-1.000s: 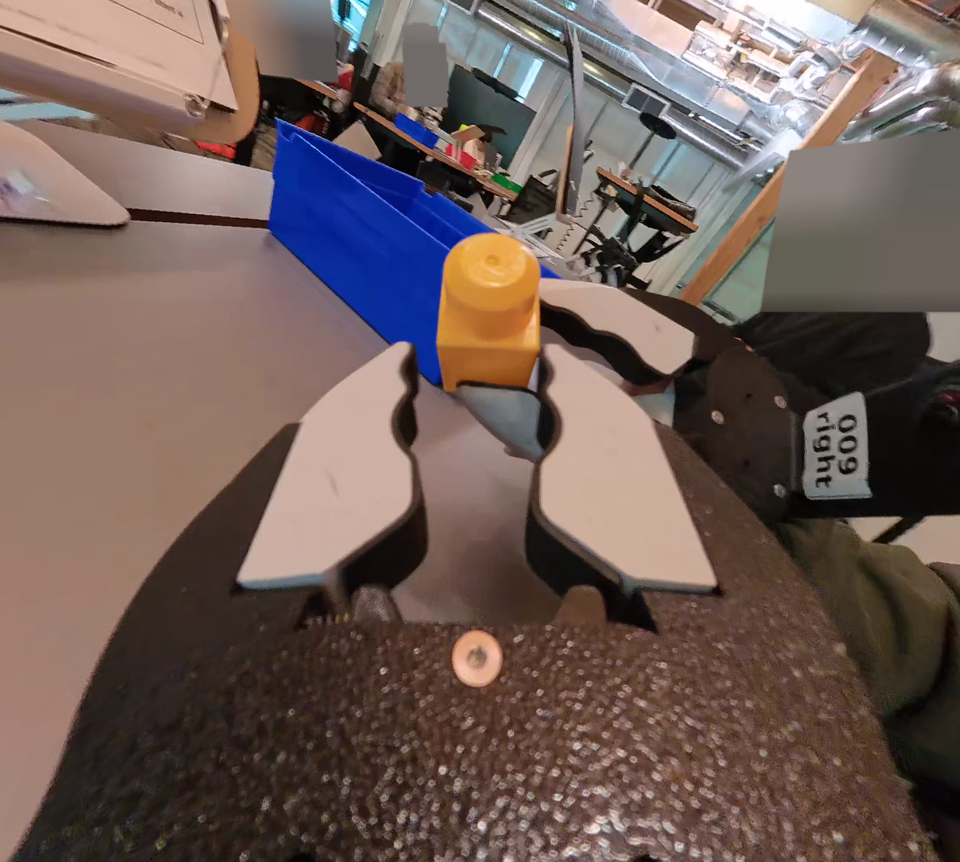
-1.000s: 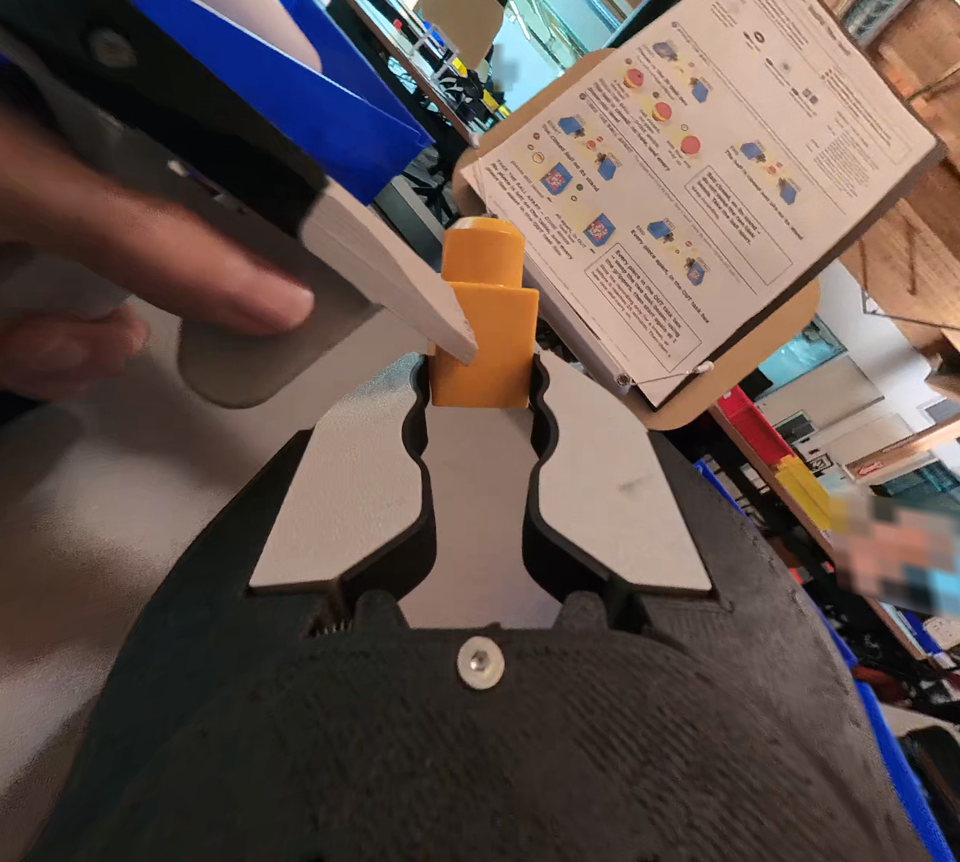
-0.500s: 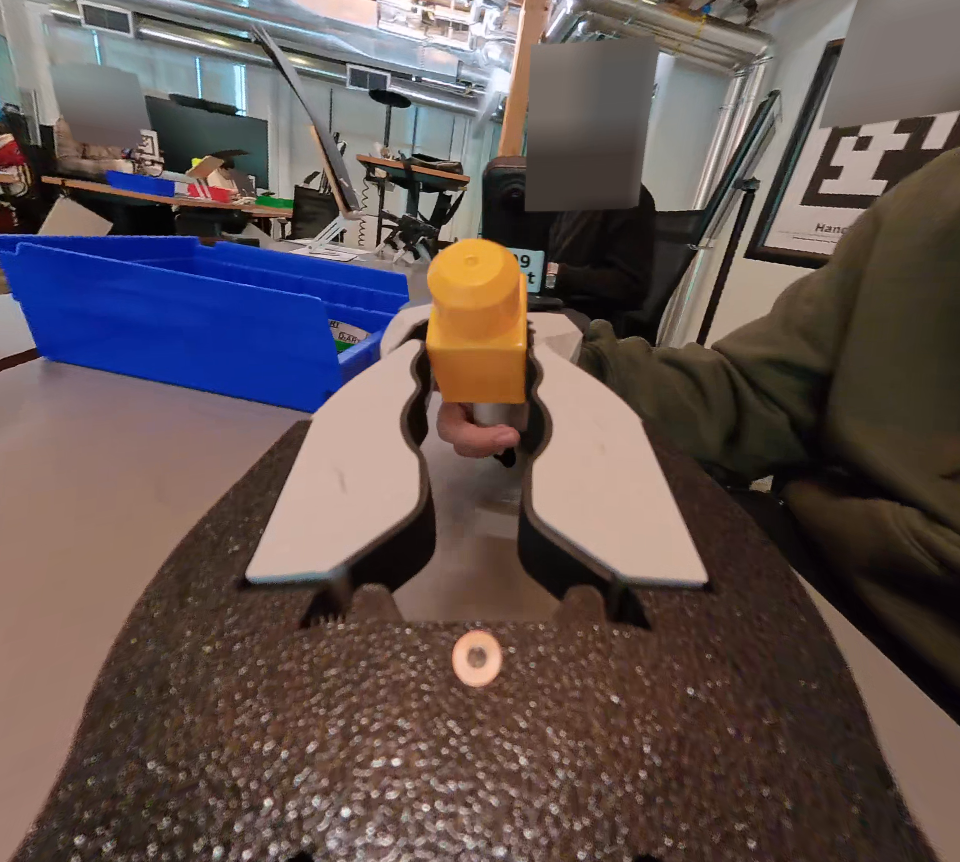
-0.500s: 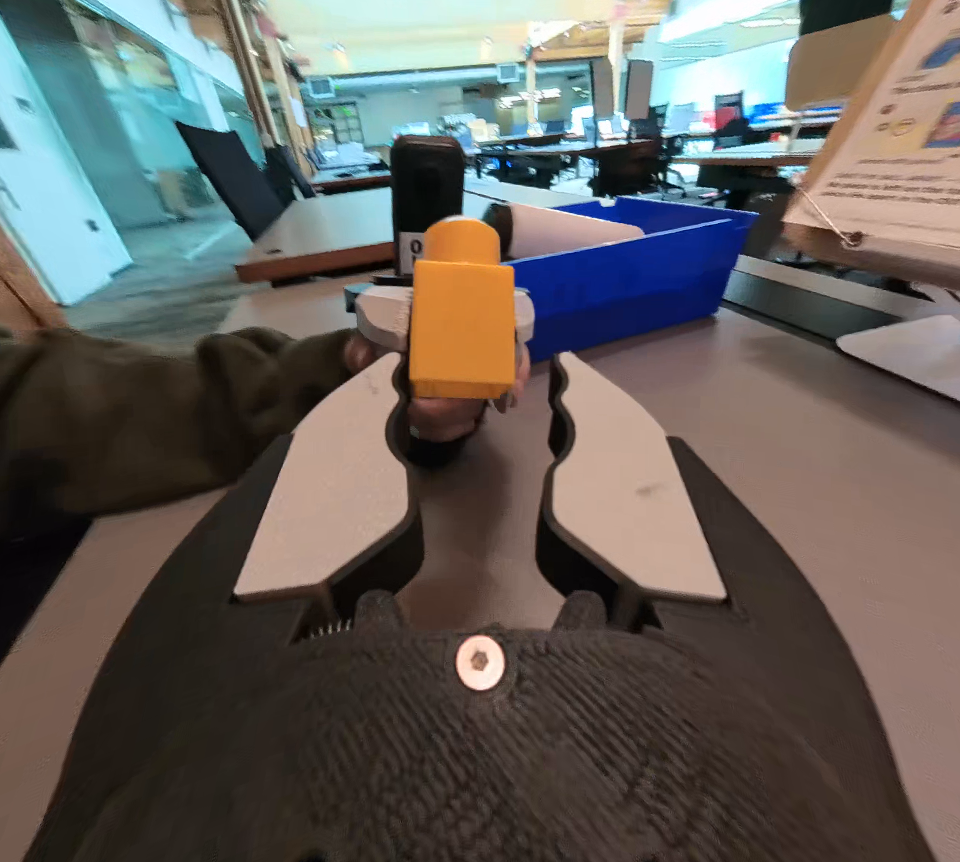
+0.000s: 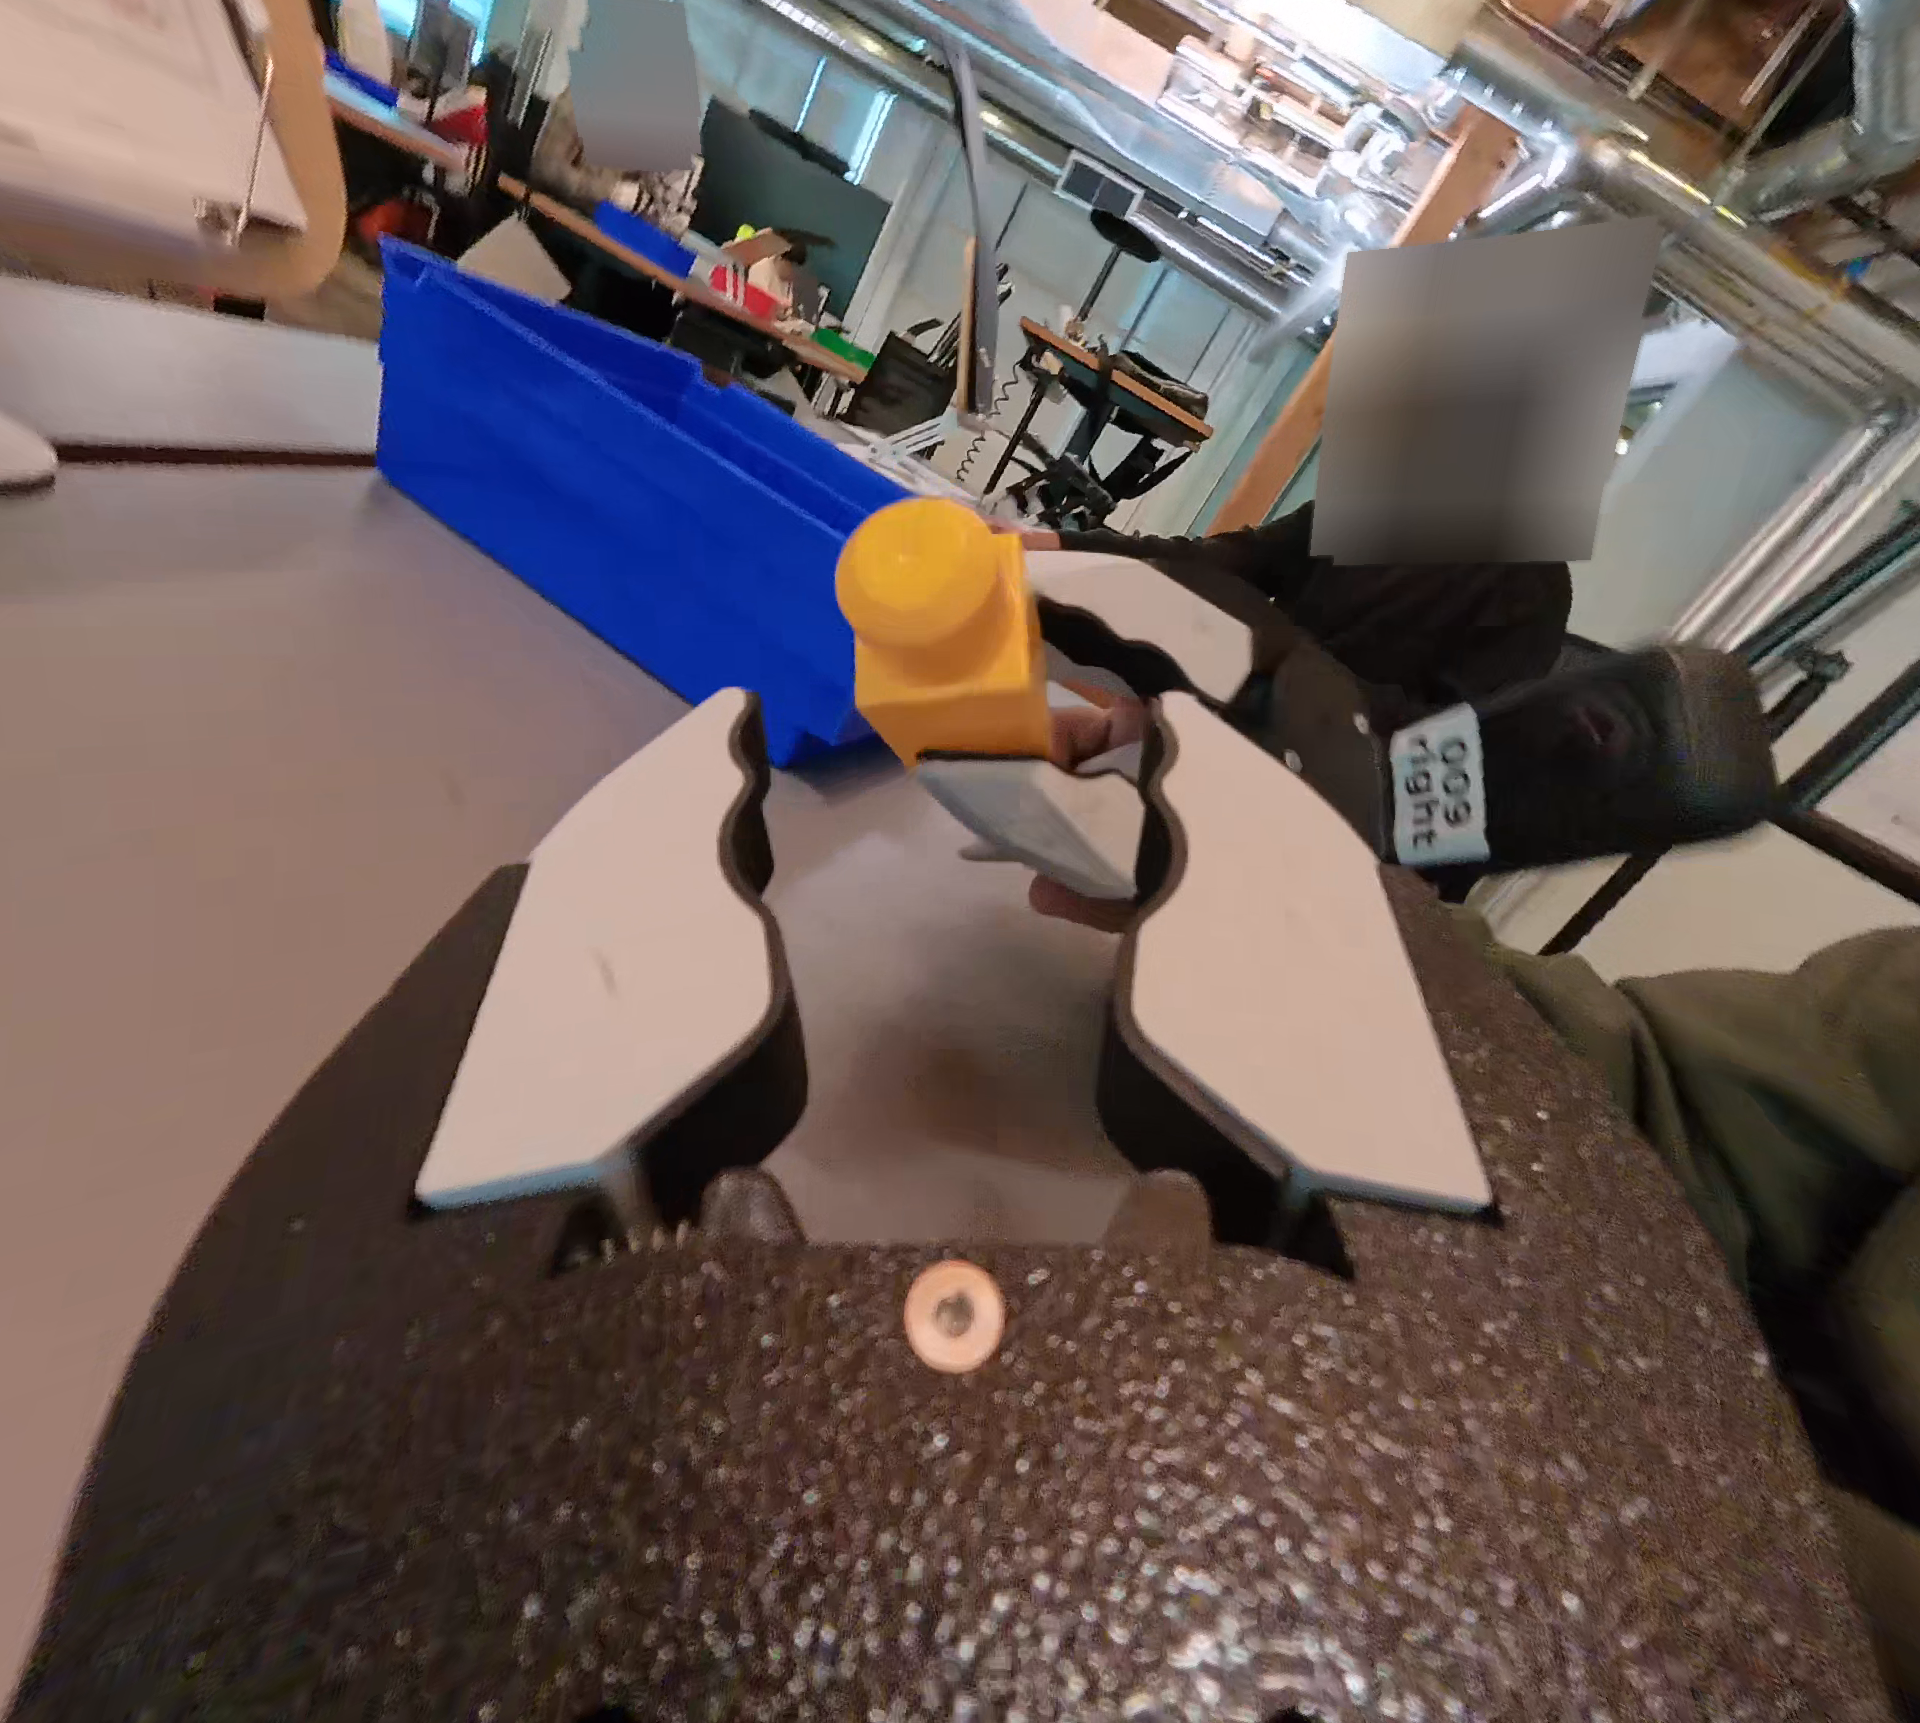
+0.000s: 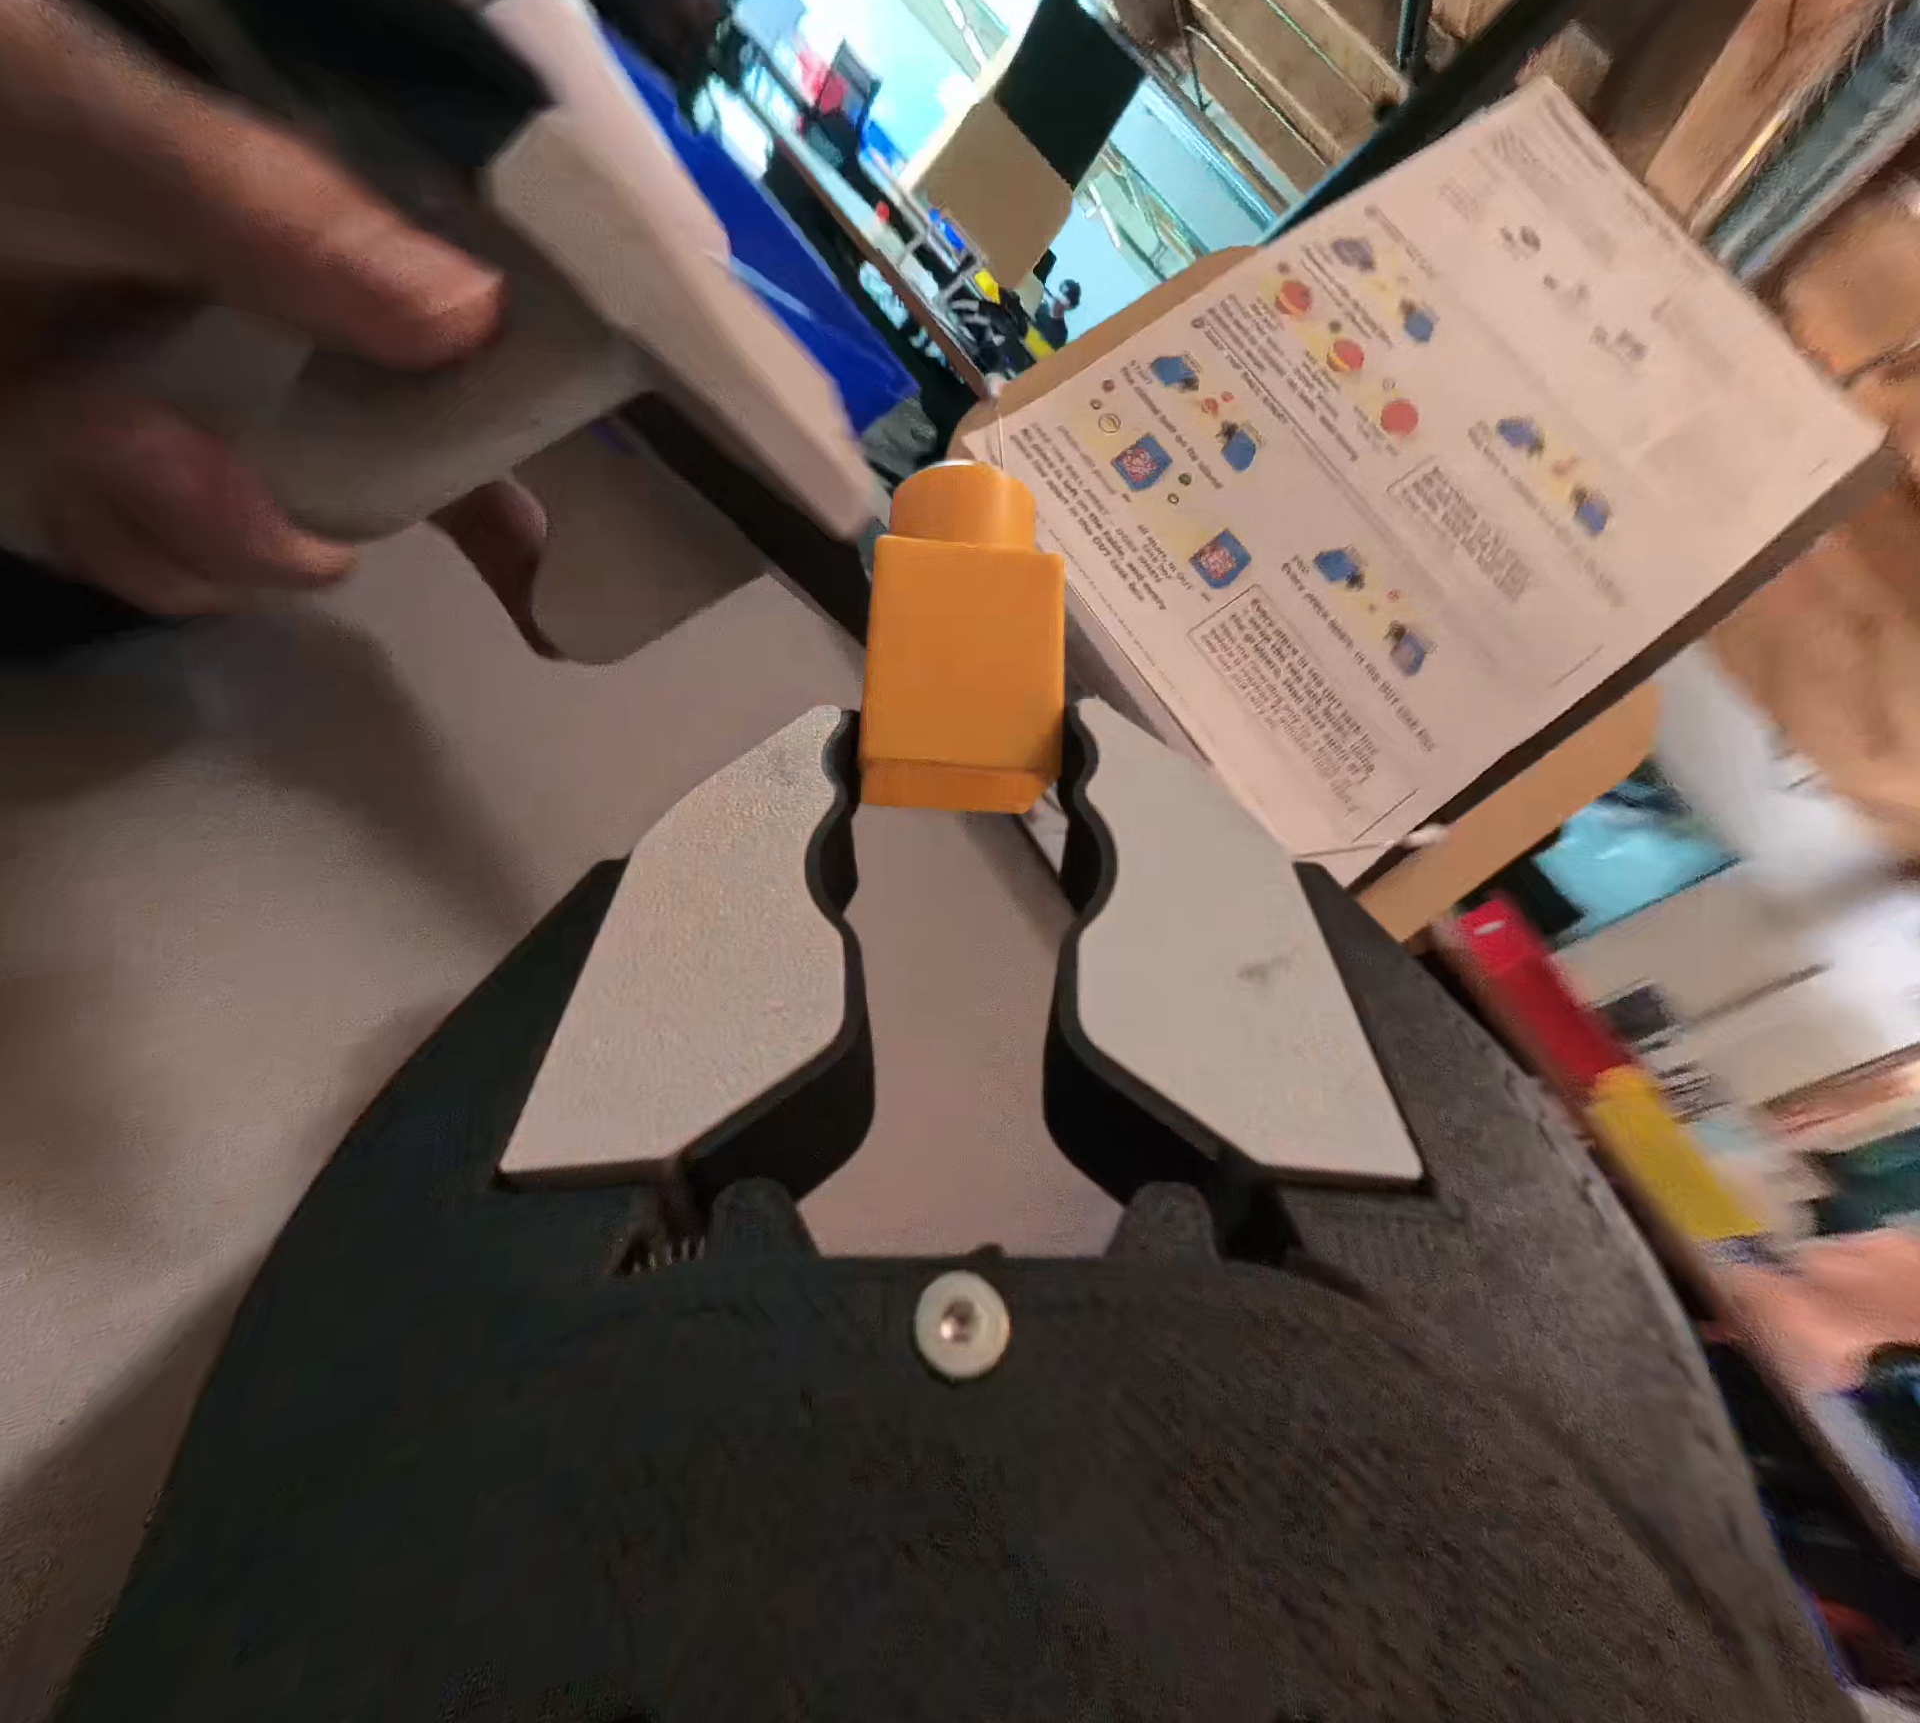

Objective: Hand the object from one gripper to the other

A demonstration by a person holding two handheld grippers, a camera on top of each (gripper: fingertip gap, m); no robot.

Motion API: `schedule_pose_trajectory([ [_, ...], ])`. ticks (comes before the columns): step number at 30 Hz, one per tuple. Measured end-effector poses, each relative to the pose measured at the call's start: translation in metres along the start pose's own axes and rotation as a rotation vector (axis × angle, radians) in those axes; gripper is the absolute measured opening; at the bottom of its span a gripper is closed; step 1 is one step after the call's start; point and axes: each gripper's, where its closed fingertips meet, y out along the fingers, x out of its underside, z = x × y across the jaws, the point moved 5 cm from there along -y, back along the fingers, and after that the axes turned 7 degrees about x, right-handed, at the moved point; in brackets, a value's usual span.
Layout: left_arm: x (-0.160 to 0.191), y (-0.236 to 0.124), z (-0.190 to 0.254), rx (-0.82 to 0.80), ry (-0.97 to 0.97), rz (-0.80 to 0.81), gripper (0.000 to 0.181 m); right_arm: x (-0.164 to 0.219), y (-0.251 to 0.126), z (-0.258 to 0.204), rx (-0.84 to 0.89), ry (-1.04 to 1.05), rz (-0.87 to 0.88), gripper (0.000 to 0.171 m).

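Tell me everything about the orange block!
The orange block is smooth, shiny plastic: a square body with one round stud on top. The right gripper pinches its lower end between both fingertips, stud pointing away. The left gripper is open and not touching it. It is held above the grey table.

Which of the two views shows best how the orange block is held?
The right wrist view: the orange block sits upright and sharp between the right claw's fingers, which press its two sides. The left wrist view shows the block tilted, beyond the open left claw, with the grip partly hidden.
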Motion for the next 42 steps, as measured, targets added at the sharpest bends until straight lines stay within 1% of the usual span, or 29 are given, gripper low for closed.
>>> schedule_pose_trajectory([
  [1,0.002,0.001,-0.001,-0.009,-0.03,-0.009,0.072,0.0,0.001,-0.005,-0.005,-0.08,-0.006,0.036],
  [3,0.004,0.0,-0.003,-0.015,-0.042,-0.058,0.078,-0.003,0.0,-0.014,-0.034,-0.22,0.025,0.036],
  [5,0.004,-0.007,-0.006,-0.04,0.014,-0.147,0.08,-0.006,-0.002,-0.02,-0.067,-0.354,0.084,0.036],
  [8,0.011,-0.019,-0.002,-0.007,0.133,-0.311,0.065,-0.003,-0.005,-0.023,-0.107,-0.501,0.109,0.036],
  [10,0.017,-0.024,-0.001,-0.002,0.159,-0.375,0.064,-0.003,-0.007,-0.024,-0.126,-0.55,0.145,0.036],
  [12,0.02,-0.024,-0.003,-0.012,0.168,-0.394,0.064,-0.003,-0.007,-0.027,-0.141,-0.591,0.143,0.036],
  [15,0.021,-0.02,0.0,0.014,0.159,-0.373,0.062,-0.006,-0.008,-0.035,-0.167,-0.63,0.164,0.036],
  [16,0.021,-0.019,0.001,0.023,0.171,-0.376,0.052,-0.008,-0.009,-0.036,-0.169,-0.627,0.171,0.036],
  [17,0.022,-0.019,0.004,0.051,0.196,-0.384,0.036,-0.008,-0.009,-0.037,-0.173,-0.622,0.167,0.036],
  [18,0.022,-0.019,0.006,0.058,0.222,-0.381,0.036,-0.009,-0.009,-0.037,-0.171,-0.607,0.172,0.037],
  [20,0.018,-0.019,0.008,0.079,0.254,-0.348,0.035,-0.012,-0.01,-0.035,-0.19,-0.484,0.188,0.037],
  [21,0.018,-0.02,0.009,0.08,0.293,-0.346,0.035,-0.013,-0.011,-0.035,-0.236,-0.363,0.197,0.037],
  [23,0.016,-0.025,0.007,0.054,0.437,-0.338,0.035,-0.016,-0.013,-0.028,-0.322,-0.057,0.197,0.053],
  [24,0.014,-0.027,0.008,0.047,0.515,-0.319,0.035,-0.016,-0.012,-0.023,-0.373,0.113,0.18,0.06],
  [25,0.011,-0.028,0.01,0.048,0.579,-0.293,0.035,-0.016,-0.011,-0.018,-0.426,0.318,0.158,0.07],
  [26,0.008,-0.028,0.012,0.048,0.629,-0.265,0.035,-0.015,-0.008,-0.013,-0.499,0.558,0.126,0.076],
  [28,0.004,-0.027,0.018,0.058,0.732,-0.215,0.035,-0.014,-0.007,-0.011,-0.724,1.032,0.072,0.083],
  [30,0.003,-0.025,0.022,0.053,0.833,-0.198,0.035,-0.008,-0.004,-0.012,-0.885,1.434,0.002,0.077],
  [31,0.004,-0.025,0.023,0.052,0.863,-0.201,0.035,-0.006,-0.004,-0.013,-0.955,1.579,-0.008,0.073],
  [32,0.006,-0.024,0.024,0.053,0.883,-0.208,0.035,-0.004,-0.005,-0.014,-1.013,1.681,-0.009,0.064],
  [33,0.006,-0.023,0.024,0.053,0.901,-0.212,0.035,-0.004,-0.006,-0.016,-1.054,1.741,-0.007,0.058],
  [34,0.007,-0.022,0.025,0.054,0.915,-0.219,0.035,-0.005,-0.007,-0.018,-1.077,1.758,-0.014,0.056],
  [37,0.013,-0.019,0.026,0.047,0.973,-0.268,0.035,-0.008,-0.007,-0.029,-1.077,1.679,-0.065,0.057],
  [38,0.015,-0.017,0.026,0.047,0.991,-0.291,0.035,-0.008,-0.006,-0.031,-1.058,1.651,-0.076,0.05],
  [39,0.017,-0.016,0.025,0.034,1.005,-0.311,0.035,-0.008,-0.005,-0.031,-1.036,1.633,-0.068,0.04],
  [42,0.018,-0.014,0.025,0.015,1.007,-0.323,0.035,-0.007,-0.006,-0.029,-1.035,1.569,-0.07,0.039],
])
